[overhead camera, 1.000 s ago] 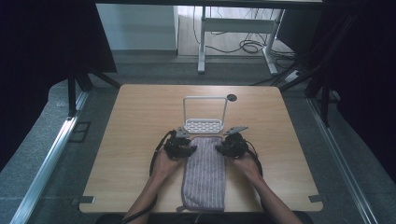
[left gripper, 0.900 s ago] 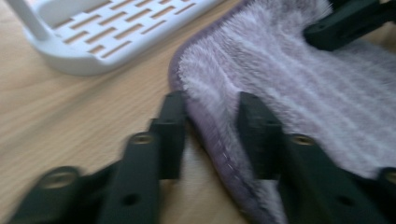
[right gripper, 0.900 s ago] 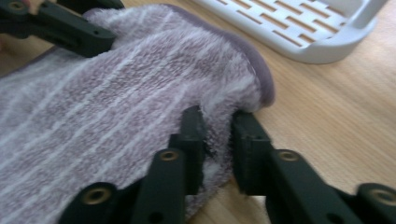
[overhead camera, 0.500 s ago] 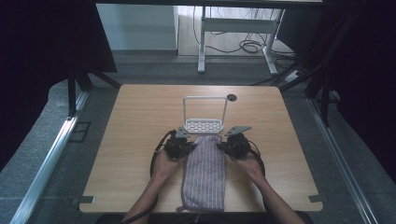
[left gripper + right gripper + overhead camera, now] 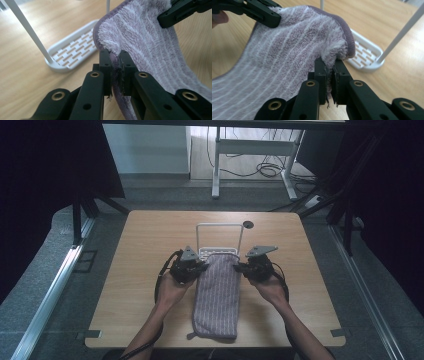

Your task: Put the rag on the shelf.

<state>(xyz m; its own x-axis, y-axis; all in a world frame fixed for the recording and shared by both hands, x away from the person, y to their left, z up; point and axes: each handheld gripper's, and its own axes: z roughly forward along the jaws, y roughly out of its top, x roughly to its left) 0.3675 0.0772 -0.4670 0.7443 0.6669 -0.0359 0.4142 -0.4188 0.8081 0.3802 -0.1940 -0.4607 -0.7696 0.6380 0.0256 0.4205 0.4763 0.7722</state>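
I can't see the towel's (image 5: 216, 297) near hem fully; it runs off the table (image 5: 145, 235) edge. My left gripper (image 5: 196, 268) and right gripper (image 5: 241, 267) face inward, each clamped tight on a far towel corner, lifting it before the white rack (image 5: 218, 237). No readable writing anywhere.

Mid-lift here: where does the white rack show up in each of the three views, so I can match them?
High view: white rack stands at table centre, just beyond the towel's far end.
Left gripper view: its slotted base and posts lie upper left, left of the towel.
Right gripper view: its base lies at right, behind the towel's corner.
Shared landmark: the striped towel's raised far edge.
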